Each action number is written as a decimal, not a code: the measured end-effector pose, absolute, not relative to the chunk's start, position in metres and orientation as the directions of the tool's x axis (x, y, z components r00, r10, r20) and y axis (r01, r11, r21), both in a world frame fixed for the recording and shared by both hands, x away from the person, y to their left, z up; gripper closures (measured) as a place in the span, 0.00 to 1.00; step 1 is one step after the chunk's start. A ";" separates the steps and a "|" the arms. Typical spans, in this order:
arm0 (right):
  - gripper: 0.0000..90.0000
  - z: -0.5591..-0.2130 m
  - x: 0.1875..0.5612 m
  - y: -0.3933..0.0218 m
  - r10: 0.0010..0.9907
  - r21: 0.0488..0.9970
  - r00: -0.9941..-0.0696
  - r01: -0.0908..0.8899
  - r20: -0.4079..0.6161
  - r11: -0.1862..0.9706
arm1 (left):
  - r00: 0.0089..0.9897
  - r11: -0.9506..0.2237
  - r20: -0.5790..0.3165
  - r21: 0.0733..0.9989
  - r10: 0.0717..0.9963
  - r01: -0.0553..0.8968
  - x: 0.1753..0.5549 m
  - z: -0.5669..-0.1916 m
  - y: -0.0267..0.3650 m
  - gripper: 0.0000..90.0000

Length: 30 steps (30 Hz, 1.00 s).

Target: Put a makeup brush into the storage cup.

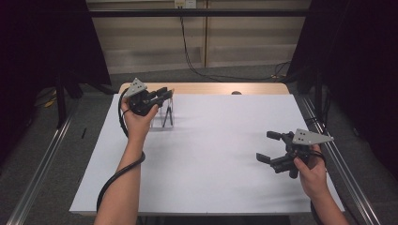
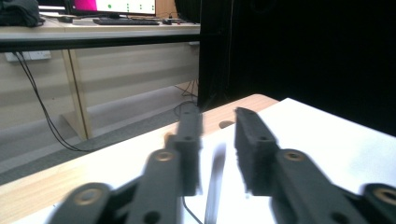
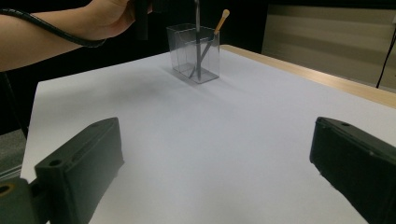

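A clear plastic box [image 1: 164, 117] stands at the far left of the white table top [image 1: 211, 145]. In the right gripper view the box [image 3: 194, 53] holds a dark stick [image 3: 198, 42] standing upright and a light stick with a rounded tip [image 3: 223, 18] leaning right. My left gripper [image 1: 166, 92] hovers just above the box. Seen along its own jaws, the left gripper [image 2: 217, 116] is parted, with a thin dark blurred stick [image 2: 214, 182] in the gap, touching neither pad. My right gripper [image 1: 265, 146] is held low near the right edge, and in its own view the right gripper [image 3: 217, 140] stands wide open with nothing in it.
The table's far edge is a bare wooden strip [image 1: 206, 88] with a small dark spot [image 1: 236, 93] on it. Metal rails [image 1: 345, 173] run along both sides, with black curtains beyond. A desk with a keyboard [image 2: 126, 21] stands behind.
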State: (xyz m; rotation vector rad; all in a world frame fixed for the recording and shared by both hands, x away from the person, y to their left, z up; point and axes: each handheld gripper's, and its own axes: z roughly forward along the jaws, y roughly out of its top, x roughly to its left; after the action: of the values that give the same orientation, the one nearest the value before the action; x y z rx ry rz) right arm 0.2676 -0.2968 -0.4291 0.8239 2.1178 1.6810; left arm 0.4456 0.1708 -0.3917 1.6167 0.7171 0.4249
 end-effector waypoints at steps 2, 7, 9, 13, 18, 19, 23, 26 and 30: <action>0.02 -0.429 0.267 -0.297 0.613 0.960 -0.783 0.242 0.105 0.144 | 0.740 -0.038 -0.136 0.976 0.658 0.213 0.443 -0.391 0.173 0.59; 0.02 -0.430 0.265 -0.299 0.617 0.960 -0.780 0.241 0.103 0.144 | 0.751 -0.047 -0.123 0.979 0.648 0.201 0.432 -0.389 0.178 0.42; 0.02 -0.430 0.265 -0.298 0.618 0.961 -0.779 0.240 0.105 0.139 | 0.754 -0.032 -0.138 0.978 0.643 0.206 0.428 -0.389 0.180 0.36; 0.02 -0.431 0.264 -0.298 0.620 0.960 -0.778 0.241 0.104 0.140 | 0.754 -0.036 -0.132 0.979 0.643 0.203 0.420 -0.389 0.184 0.25; 0.02 -0.433 0.263 -0.299 0.624 0.959 -0.775 0.243 0.100 0.147 | 0.765 -0.037 -0.127 0.980 0.632 0.194 0.408 -0.390 0.188 0.16; 0.02 -0.434 0.263 -0.299 0.627 0.959 -0.773 0.244 0.103 0.144 | 0.763 -0.037 -0.125 0.981 0.635 0.192 0.406 -0.390 0.189 0.14; 0.02 -0.434 0.262 -0.300 0.632 0.957 -0.769 0.246 0.096 0.154 | 0.769 -0.036 -0.127 0.981 0.626 0.192 0.398 -0.391 0.196 0.09; 0.02 -0.435 0.261 -0.302 0.636 0.957 -0.766 0.245 0.095 0.153 | 0.773 -0.049 -0.114 0.982 0.624 0.185 0.391 -0.392 0.199 0.05; 0.02 -0.435 0.259 -0.304 0.643 0.957 -0.760 0.246 0.094 0.152 | 0.778 -0.049 -0.110 0.983 0.618 0.178 0.382 -0.394 0.204 0.03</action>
State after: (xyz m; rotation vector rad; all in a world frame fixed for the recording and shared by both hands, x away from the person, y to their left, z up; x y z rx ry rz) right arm 0.2593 -0.3038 -0.4346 0.8535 2.0988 1.6399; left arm 0.3824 0.2044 -0.3944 1.6104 0.6485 0.4014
